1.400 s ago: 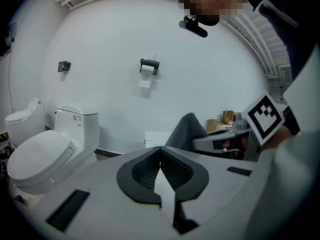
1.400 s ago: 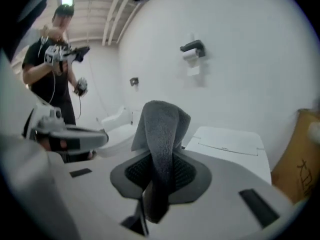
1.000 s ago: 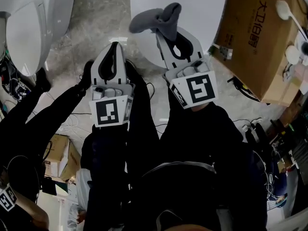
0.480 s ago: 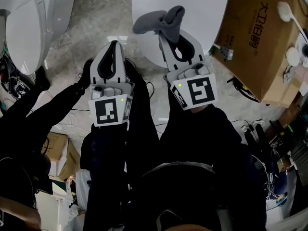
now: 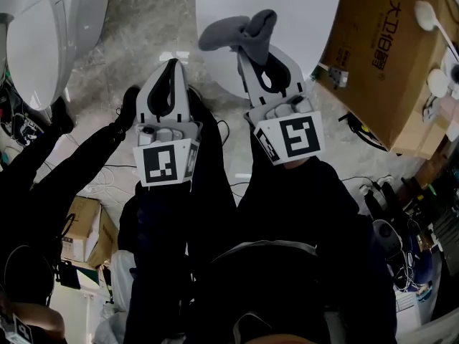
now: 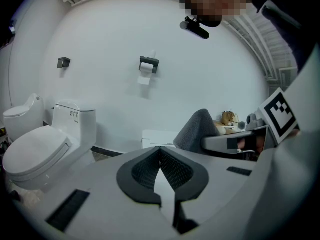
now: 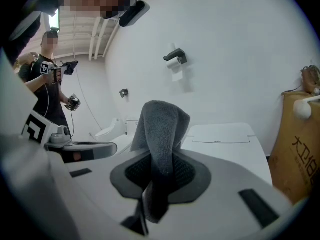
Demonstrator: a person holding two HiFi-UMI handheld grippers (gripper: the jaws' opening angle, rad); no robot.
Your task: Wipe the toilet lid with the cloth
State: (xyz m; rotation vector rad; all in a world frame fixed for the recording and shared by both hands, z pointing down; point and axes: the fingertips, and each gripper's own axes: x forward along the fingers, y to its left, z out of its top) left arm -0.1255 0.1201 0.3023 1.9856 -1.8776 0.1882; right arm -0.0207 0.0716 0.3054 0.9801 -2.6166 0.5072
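Little has shifted in a second: right gripper point(image 5: 252, 47) pinches the cloth point(image 5: 231, 33) over the lid point(image 5: 294, 9), wiping seemingly not begun; left gripper point(image 5: 169, 72) has jaws pressed together, empty.

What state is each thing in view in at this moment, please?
cloth, pinched in the right claw, loose end sticking out past the tips
right claw, shut on the cloth
left claw, shut, empty
toilet lid, down
second toilet, lid down
paper roll, one sheet hanging down
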